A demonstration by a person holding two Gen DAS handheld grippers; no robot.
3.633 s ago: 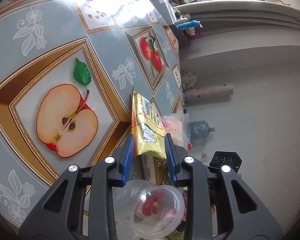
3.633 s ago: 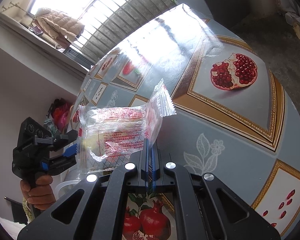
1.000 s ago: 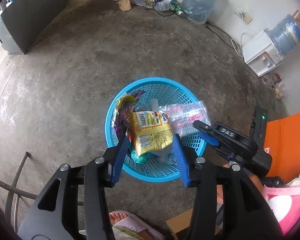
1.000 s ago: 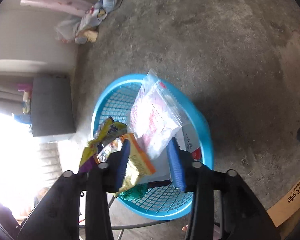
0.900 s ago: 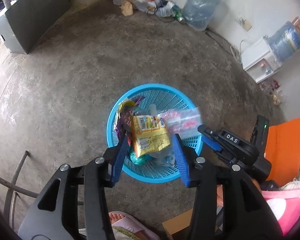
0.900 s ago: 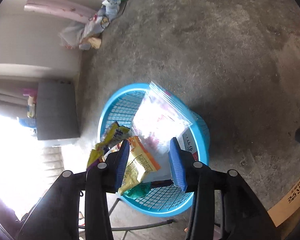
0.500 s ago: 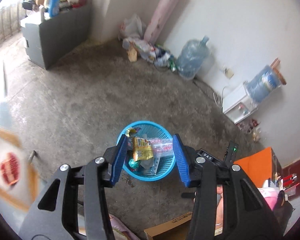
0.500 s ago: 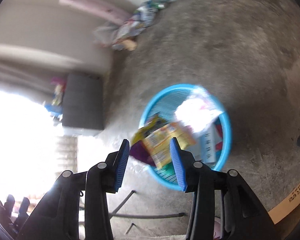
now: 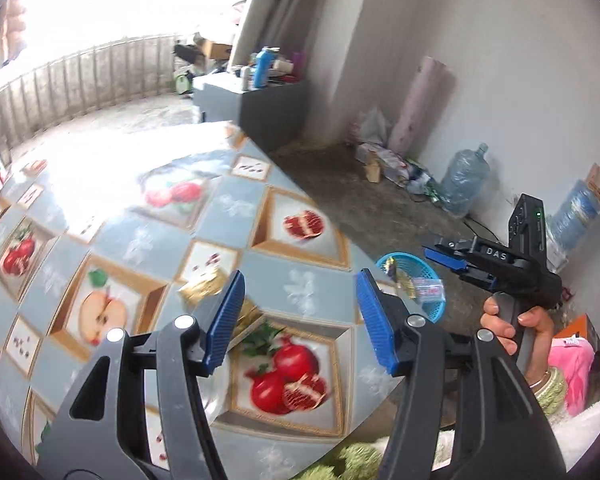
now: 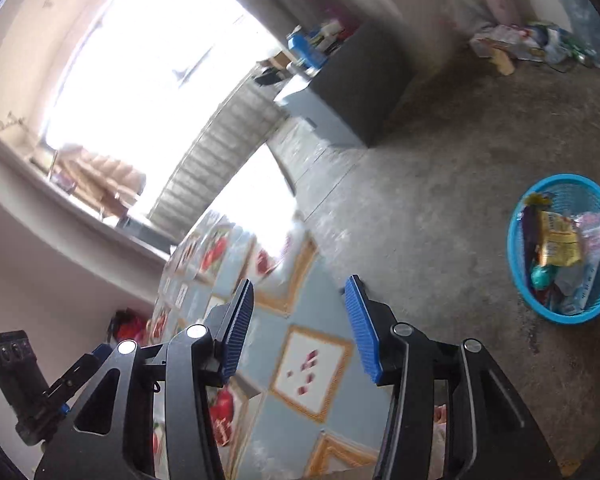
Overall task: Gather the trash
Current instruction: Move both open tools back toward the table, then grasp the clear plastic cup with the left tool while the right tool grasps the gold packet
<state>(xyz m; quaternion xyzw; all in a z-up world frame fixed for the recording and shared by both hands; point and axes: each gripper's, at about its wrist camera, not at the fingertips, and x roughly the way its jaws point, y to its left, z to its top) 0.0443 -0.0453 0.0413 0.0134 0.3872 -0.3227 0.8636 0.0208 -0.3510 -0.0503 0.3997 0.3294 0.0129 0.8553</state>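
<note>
My left gripper [image 9: 300,320] hangs over the fruit-patterned table [image 9: 300,264], its jaws opening with nothing between them. A blurred gold wrapper [image 9: 202,286] lies on the cloth just beyond its left finger. Down on the concrete floor to the right stands the blue basket [image 9: 436,310], full of wrappers. Beside it in the left wrist view a hand carries my right gripper [image 9: 452,258]. In the right wrist view my right gripper [image 10: 298,328] is above the table edge, empty, jaws opening. The basket [image 10: 572,317] there holds a yellow packet [image 10: 558,244] and a clear pink-printed bag [image 10: 598,232].
A grey cabinet [image 9: 260,100] with bottles stands by the bright balcony. A pink roll [image 9: 420,104], floor litter [image 9: 384,160] and a water jug [image 9: 464,180] line the far wall. An orange box [image 9: 584,328] and pink cloth [image 9: 572,364] sit at right.
Both grippers let the yellow packet and the clear bag drop into the basket, then rose and swung from above the basket to over the table. Their jaws stand wider now.
</note>
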